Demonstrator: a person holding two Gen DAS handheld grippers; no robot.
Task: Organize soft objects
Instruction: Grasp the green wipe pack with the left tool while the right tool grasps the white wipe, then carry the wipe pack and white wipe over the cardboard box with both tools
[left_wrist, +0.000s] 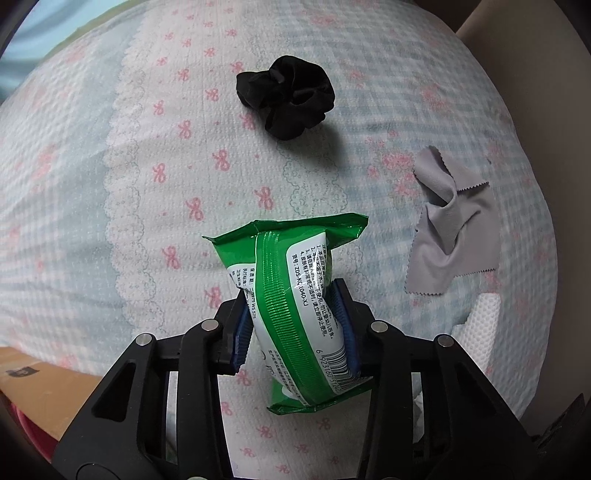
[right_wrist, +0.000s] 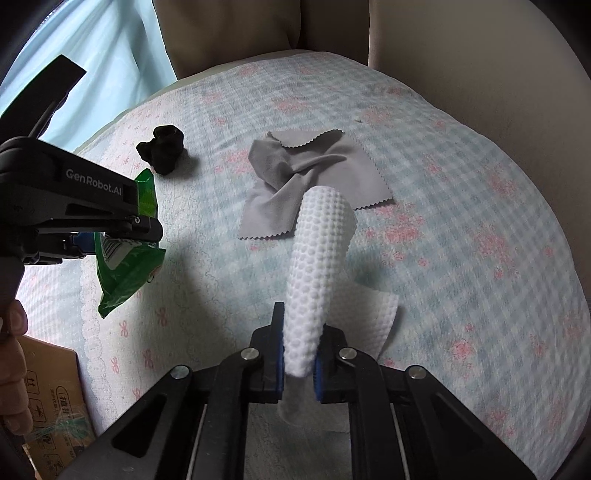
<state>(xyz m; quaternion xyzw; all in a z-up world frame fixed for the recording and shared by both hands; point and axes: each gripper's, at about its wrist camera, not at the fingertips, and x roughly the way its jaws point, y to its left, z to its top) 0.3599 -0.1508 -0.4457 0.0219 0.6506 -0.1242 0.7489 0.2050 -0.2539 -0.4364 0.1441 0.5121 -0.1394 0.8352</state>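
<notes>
The left gripper's (left_wrist: 295, 325) blue ribbed fingers pinch a glossy green wipes pack (left_wrist: 295, 295) above the quilted bed cover (left_wrist: 147, 147). The right gripper (right_wrist: 299, 354) squeezes a dimpled white cloth (right_wrist: 321, 251). Nearby lie a ruffled black scrunchie (left_wrist: 286, 96) and a zigzag-edged grey cloth (left_wrist: 450, 229).

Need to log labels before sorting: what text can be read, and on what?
"GenRobot.AI": side of the left claw.
"ZDS-KC1040-XJ": back label of the green wipes pack.
"6 923160 5122", cut off: barcode on that pack.
Other pack print: Chinese, too small.
Cardboard box print: blurred.
</notes>
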